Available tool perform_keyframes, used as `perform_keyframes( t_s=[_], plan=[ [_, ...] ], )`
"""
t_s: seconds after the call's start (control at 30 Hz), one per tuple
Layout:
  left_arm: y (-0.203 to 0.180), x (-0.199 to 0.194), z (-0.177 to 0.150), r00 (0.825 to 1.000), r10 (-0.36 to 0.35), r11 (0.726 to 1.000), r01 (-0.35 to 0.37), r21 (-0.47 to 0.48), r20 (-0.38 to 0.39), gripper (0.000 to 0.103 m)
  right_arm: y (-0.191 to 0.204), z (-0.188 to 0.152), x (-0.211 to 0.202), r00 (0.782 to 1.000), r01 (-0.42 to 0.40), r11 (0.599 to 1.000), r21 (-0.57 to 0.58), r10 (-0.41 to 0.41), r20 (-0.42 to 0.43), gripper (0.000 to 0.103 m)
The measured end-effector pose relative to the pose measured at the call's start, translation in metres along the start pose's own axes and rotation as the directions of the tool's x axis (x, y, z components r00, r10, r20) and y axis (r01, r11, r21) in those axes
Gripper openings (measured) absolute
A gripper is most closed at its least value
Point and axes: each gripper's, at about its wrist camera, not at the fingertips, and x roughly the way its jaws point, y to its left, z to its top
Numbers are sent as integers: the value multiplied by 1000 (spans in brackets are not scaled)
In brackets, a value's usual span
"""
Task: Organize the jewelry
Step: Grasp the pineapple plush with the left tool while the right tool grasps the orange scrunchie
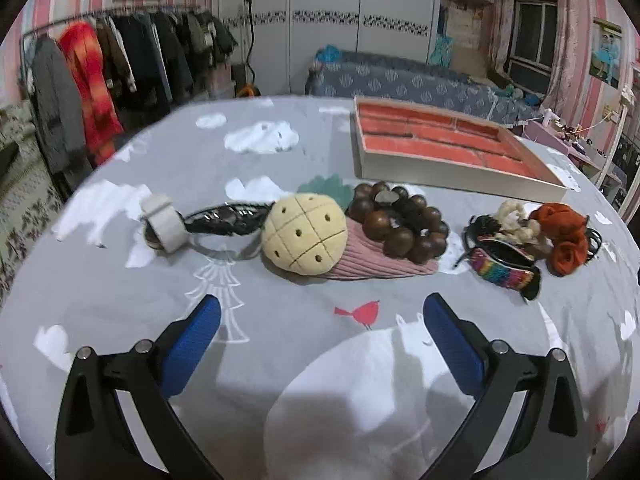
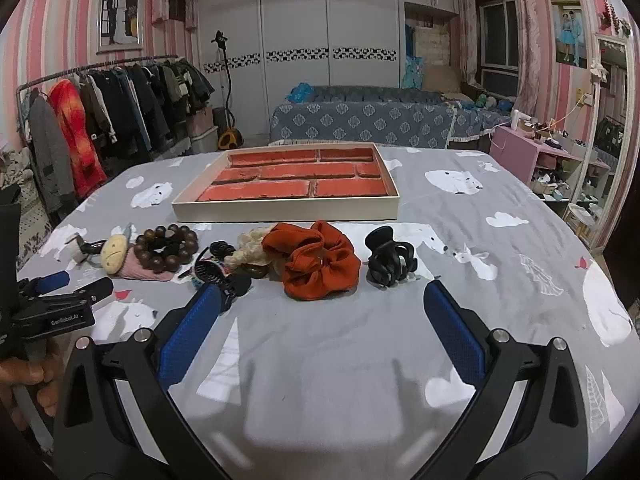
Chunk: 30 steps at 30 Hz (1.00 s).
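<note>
Nothing sorted yet: the red-lined tray sits empty at the far side of the grey cloth, and the pieces lie in a row just in front of it. I read this as the approach before the first pick. My right gripper hangs spread wide, holding nothing, facing the orange scrunchie with the black claw clip just beside it. My left gripper is equally wide and empty, short of the wooden bead bracelet resting against the plush pineapple. Next move: lower over one piece, close, carry it to a compartment.
</note>
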Motion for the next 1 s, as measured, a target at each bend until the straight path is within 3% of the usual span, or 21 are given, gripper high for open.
perform_keyframes(
  t_s=[0.27, 0.57, 0.67, 0.73, 0.8, 0.83, 1.0],
  plan=[
    [15, 30, 25, 998, 60, 998, -60, -12, -9, 99, -4, 6, 35, 998, 4, 1000, 0, -4, -66, 99],
    [16, 46, 40, 1000, 22, 1000, -22, -8, -3, 98, -2, 14, 82, 989, 15, 1000, 12, -13, -146, 99],
    [14, 50, 42, 1000, -3, 1000, 3, 4, -11, 86, 1, 16, 94, 986, 8, 1000, 14, -5, -164, 86],
    [13, 54, 42, 999, -25, 1000, 25, 3, -30, 65, 3, 18, 103, 985, 8, 1000, 11, -6, -175, 77],
    [13, 57, 42, 998, -43, 999, 43, -1, -43, 61, 2, 18, 110, 982, 13, 1000, 15, -10, -190, 69],
    [13, 56, 42, 998, -46, 999, 45, -6, -39, 56, 1, 19, 114, 980, 12, 1000, 23, -8, -198, 59],
    [20, 51, 41, 996, -83, 996, 83, -32, -23, 52, -1, 20, 114, 979, -22, 999, 36, 28, -200, 23]
  ],
)
